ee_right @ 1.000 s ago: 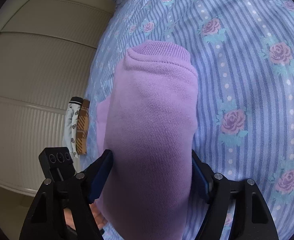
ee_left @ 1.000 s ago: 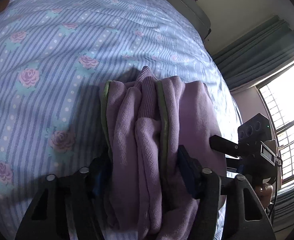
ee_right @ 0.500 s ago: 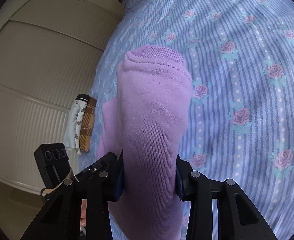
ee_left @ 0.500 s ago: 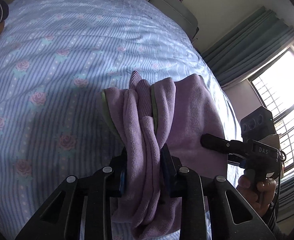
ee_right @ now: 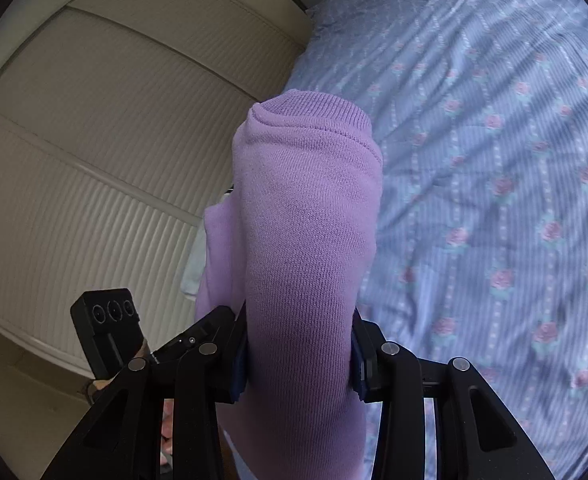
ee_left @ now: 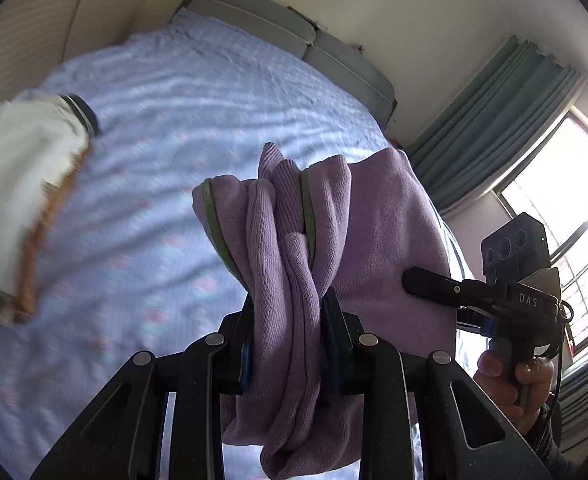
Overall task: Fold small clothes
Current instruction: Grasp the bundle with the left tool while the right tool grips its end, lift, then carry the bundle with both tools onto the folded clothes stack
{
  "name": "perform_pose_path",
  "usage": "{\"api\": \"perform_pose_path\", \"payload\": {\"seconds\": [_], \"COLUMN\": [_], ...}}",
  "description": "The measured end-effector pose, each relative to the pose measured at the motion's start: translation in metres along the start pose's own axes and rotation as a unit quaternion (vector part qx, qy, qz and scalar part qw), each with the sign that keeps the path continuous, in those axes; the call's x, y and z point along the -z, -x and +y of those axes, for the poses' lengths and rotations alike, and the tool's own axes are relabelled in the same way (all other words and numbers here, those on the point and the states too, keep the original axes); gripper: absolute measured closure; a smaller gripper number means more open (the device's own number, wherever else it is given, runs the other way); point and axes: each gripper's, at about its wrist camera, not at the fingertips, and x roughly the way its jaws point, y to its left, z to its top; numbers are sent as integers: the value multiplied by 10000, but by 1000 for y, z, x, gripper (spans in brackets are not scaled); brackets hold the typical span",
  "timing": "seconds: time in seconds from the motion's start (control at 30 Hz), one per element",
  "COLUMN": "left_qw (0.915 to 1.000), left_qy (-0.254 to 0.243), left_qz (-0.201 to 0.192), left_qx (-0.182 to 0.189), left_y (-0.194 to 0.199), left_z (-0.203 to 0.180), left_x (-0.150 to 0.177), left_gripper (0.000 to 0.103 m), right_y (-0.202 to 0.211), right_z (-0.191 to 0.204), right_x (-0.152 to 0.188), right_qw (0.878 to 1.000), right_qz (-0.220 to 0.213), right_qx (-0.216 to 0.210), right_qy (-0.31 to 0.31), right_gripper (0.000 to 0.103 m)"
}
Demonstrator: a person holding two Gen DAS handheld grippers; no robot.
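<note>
Below me, a bed (ee_left: 174,112) under a blue striped, rose-patterned sheet (ee_right: 494,160). Grey padded headboard (ee_left: 294,36) against a cream wall (ee_left: 414,20). Teal curtains (ee_left: 494,108) flank a bright barred window (ee_left: 566,216). Ribbed cream wardrobe doors (ee_right: 94,140) alongside.

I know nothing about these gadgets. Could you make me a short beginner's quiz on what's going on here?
1. True or false: the left gripper is shut on the purple garment.
2. What pattern does the bed sheet carry? A. plain white B. blue stripes with roses C. red checks
3. Fill in: in the left wrist view, the person's hand holds the right gripper, which is shut on the same ____.

Key: 1 true. 2 B. 3 garment.
</note>
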Motion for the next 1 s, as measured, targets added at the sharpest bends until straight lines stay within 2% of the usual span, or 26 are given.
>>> {"api": "perform_pose_path", "payload": {"seconds": [0.27, 0.47, 0.6, 0.7, 0.83, 0.93, 1.0], "left_qw": [9977, 9953, 9940, 9941, 9933, 9934, 9932], "left_qy": [60, 183, 208, 367, 558, 555, 479], "left_qz": [-479, -495, -390, -325, -55, -49, -112], "left_qx": [-471, -816, -1006, -970, -1008, -1006, -1054], "left_y": [103, 135, 128, 116, 84, 69, 62], "left_z": [91, 167, 211, 241, 274, 289, 291], "left_x": [-68, -118, -131, -133, -125, -113, -105], "left_gripper": [74, 73, 73, 73, 72, 67, 60], "right_y": [-109, -195, -235, -264, -295, -309, -308], "right_z": [126, 186, 185, 179, 154, 134, 133], "right_x": [-31, -49, -58, -61, -60, -57, -56], "right_qw": [9976, 9953, 9962, 9972, 9989, 9995, 9995], "right_qz": [-53, -218, -159, -63, 165, 314, 275], "right_qx": [-486, -801, -816, -743, -424, -64, -43], "right_qy": [500, 498, 268, 115, -96, -45, 137], "right_gripper": [62, 62, 62, 62, 62, 57, 55]}}
